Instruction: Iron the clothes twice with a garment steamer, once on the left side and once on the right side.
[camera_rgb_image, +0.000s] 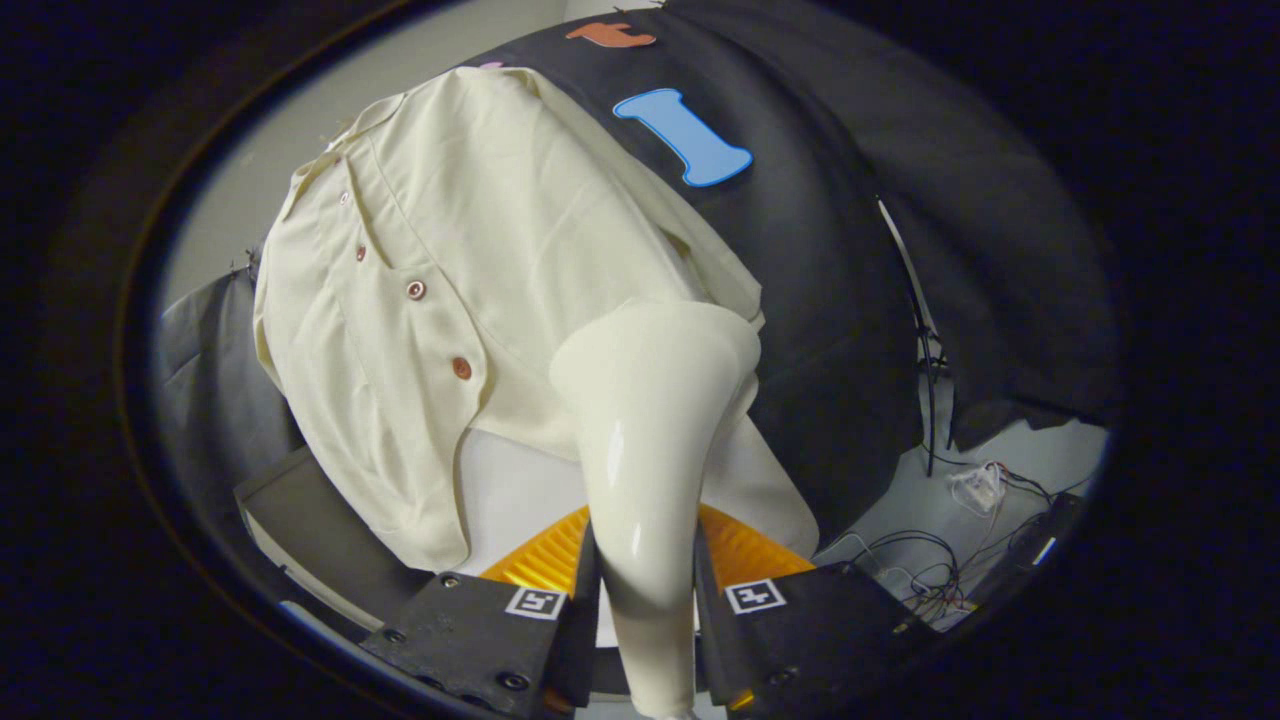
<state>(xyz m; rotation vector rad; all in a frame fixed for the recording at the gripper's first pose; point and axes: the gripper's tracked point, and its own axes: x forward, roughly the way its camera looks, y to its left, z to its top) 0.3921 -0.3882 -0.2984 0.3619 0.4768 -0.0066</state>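
- Glossy white plastic between the jaws: the garment steamer (650, 440), handle clamped from both sides, the gripper (645, 600) closed down to handle width with both fingers (580, 610) pressing on it.
- Steamer runs forward out of the jaws and flares into a wide head; the head sits against the lower hem area of the shirt (450, 280), or just off it. Can't tell contact from this angle.
- Shirt is cream, buttoned, hanging in front of the black booth wall (850, 250). Button placket (420, 300) lies to one side of the head; head is on the panel away from the buttons.
- Orange ribbed piece (545, 560) shows right behind the fingers on both sides of the handle, with a white surface (510, 490) beyond it, under the shirt's hem.
- Loose cables (930, 570) lie on the floor off to the side, well apart from the shirt.
- Step, my read: one side pass in hand, head low on that panel. Can't say whether it's the first or second pass.
- Next move needs: keep the head flat to the cloth, run it along the panel's length in one straight stroke, keep the grip firm so the handle doesn't twist, then shift across the placket for the other side.
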